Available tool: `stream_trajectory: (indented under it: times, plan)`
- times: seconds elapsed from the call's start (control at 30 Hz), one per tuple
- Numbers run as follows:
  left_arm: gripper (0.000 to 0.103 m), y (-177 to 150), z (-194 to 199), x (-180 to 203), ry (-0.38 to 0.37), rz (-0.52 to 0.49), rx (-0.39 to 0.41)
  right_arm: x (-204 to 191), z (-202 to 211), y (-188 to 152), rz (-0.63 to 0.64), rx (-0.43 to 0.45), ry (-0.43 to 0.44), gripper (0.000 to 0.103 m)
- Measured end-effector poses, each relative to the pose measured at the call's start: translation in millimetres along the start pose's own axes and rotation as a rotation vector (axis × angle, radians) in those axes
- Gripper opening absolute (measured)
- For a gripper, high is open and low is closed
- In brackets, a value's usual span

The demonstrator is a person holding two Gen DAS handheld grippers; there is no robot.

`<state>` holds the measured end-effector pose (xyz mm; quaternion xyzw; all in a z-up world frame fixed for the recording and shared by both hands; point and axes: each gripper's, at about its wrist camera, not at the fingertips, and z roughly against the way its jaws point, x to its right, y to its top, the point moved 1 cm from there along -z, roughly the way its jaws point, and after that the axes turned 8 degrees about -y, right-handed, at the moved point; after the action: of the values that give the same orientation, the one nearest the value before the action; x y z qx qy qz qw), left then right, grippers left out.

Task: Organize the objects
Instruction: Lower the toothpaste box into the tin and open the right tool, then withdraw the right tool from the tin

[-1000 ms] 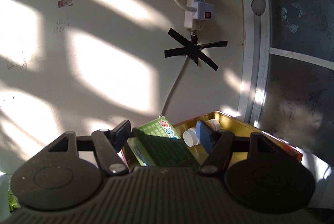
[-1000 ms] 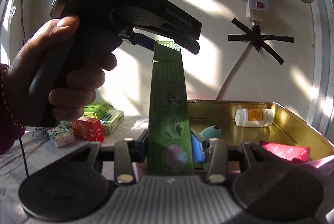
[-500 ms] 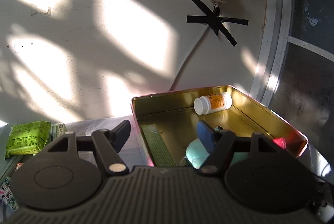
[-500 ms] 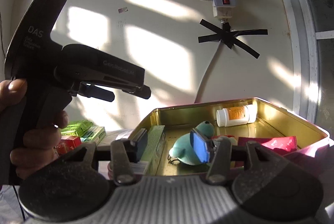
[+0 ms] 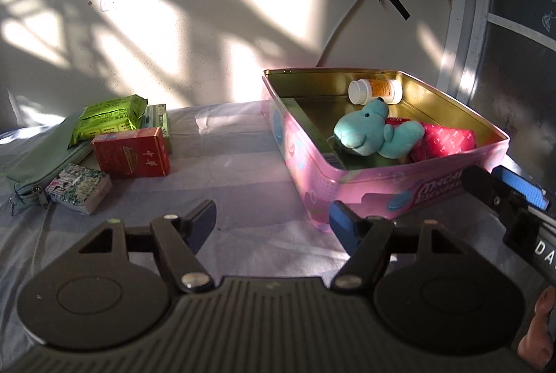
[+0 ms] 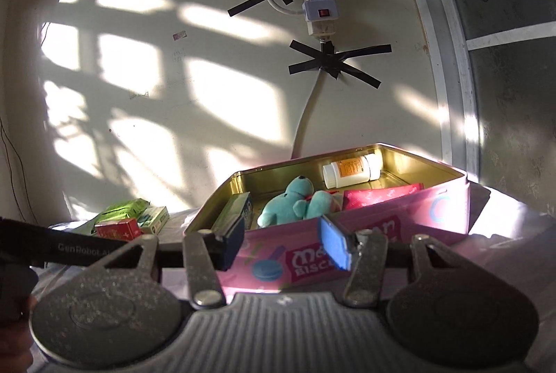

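A pink biscuit tin [image 5: 382, 185] stands open on the cloth. Inside lie a teal plush toy [image 5: 365, 130], a white pill bottle [image 5: 375, 91], a red packet [image 5: 444, 140] and a long green box [image 5: 305, 123] against its left wall. My left gripper [image 5: 272, 220] hovers in front of the tin's near-left corner, its jaws opening with nothing between them. My right gripper [image 6: 283, 242] faces the tin's [image 6: 399, 227] front wall, jaws apart and empty. The green box [image 6: 232, 209] rests just beyond its left finger. The right gripper [image 5: 504, 189] also shows at the left wrist view's right edge.
Left of the tin lie a green packet [image 5: 107, 119], a red box [image 5: 132, 157], a green-white box [image 5: 160, 123], a small patterned box [image 5: 80, 189] and a teal zip pouch [image 5: 45, 164]. A taped power strip [image 6: 319, 5] hangs on the wall behind. A window frame [image 6: 451, 60] stands at right.
The long green box, held upright between the grippers a second ago, now lies in the tin. Both grippers have let go and drawn back, the left one sinking towards the cloth.
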<state>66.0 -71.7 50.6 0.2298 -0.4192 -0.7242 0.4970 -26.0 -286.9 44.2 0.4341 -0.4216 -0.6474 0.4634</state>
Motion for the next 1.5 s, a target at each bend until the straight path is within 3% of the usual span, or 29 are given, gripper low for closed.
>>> stream_trajectory:
  times: [0.4,0.5,1.5]
  plan:
    - [0.074,-28,9,-6,0.035,0.009,-0.022,-18,18,-9,0.038,-0.015,0.028,0.052]
    - [0.078,-31,11,-7,0.040,0.009,-0.019,-20,19,-11,0.039,-0.024,0.030,0.053]
    - [0.081,-43,18,-35,0.052,0.023,-0.004,-52,17,-21,0.104,-0.077,0.053,0.056]
